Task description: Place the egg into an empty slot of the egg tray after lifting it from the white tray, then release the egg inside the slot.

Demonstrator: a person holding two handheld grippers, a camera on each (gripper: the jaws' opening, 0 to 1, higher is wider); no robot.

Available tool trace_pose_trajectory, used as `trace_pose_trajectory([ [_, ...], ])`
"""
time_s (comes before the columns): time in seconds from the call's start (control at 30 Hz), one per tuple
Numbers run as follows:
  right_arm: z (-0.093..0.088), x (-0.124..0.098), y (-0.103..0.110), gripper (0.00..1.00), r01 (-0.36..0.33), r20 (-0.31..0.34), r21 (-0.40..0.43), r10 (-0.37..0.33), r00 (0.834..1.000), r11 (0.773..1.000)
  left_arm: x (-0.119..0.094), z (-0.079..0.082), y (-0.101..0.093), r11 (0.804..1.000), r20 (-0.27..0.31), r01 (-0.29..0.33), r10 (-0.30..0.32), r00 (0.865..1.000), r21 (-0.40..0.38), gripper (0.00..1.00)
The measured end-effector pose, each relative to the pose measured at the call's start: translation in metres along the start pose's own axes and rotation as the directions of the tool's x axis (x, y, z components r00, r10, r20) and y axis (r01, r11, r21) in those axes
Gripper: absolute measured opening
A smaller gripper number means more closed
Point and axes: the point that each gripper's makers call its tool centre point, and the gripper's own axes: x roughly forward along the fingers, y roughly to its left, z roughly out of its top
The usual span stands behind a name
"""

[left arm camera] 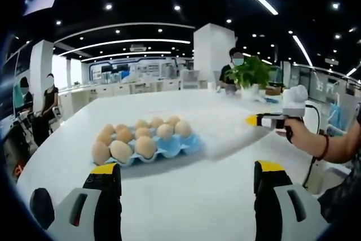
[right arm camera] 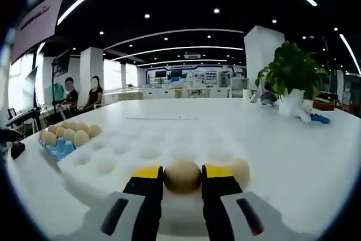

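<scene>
The blue egg tray (left arm camera: 169,149) sits on the white table and holds several brown eggs (left arm camera: 145,146). The white tray (left arm camera: 225,134) with round dimples lies to its right. My left gripper (left arm camera: 186,174) hangs open and empty in front of both trays. A hand holds my right gripper (left arm camera: 256,119) at the white tray's far right end. In the right gripper view, my right gripper (right arm camera: 183,176) is shut on a brown egg (right arm camera: 182,176) over the near edge of the white tray (right arm camera: 141,152). Another egg (right arm camera: 241,169) sits just behind its right jaw. The blue egg tray (right arm camera: 62,148) stands at the left.
A potted plant (right arm camera: 293,77) in a white pot stands at the table's far right, with a small blue item (right arm camera: 318,118) beside it. People sit beyond the table's left side (right arm camera: 93,97). A dark object (right arm camera: 17,149) lies near the left edge.
</scene>
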Motion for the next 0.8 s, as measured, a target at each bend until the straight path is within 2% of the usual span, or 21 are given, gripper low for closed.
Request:
trace_pose_trajectory([
  [0.17, 0.003, -0.001, 0.0, 0.28, -0.005, 0.008, -0.009, 0.005, 1.0, 1.0, -0.001, 0.002, -0.001, 1.0, 0.012, -0.004, 0.004, 1.0, -0.008, 1.0],
  [0.27, 0.013, -0.004, 0.001, 0.28, 0.0, 0.037, -0.026, 0.001, 0.999, 1.0, -0.001, 0.002, 0.0, 1.0, 0.013, -0.004, 0.004, 1.0, -0.012, 1.0],
  [0.53, 0.022, -0.006, 0.002, 0.28, -0.005, 0.046, -0.022, 0.006, 0.999, 1.0, 0.001, 0.003, -0.004, 1.0, 0.014, 0.005, -0.005, 1.0, -0.008, 1.0],
  [0.8, 0.032, -0.005, 0.027, 0.28, -0.063, 0.053, -0.029, 0.065, 0.997, 0.998, -0.002, 0.002, -0.009, 1.0, 0.01, 0.004, -0.004, 1.0, -0.004, 1.0],
])
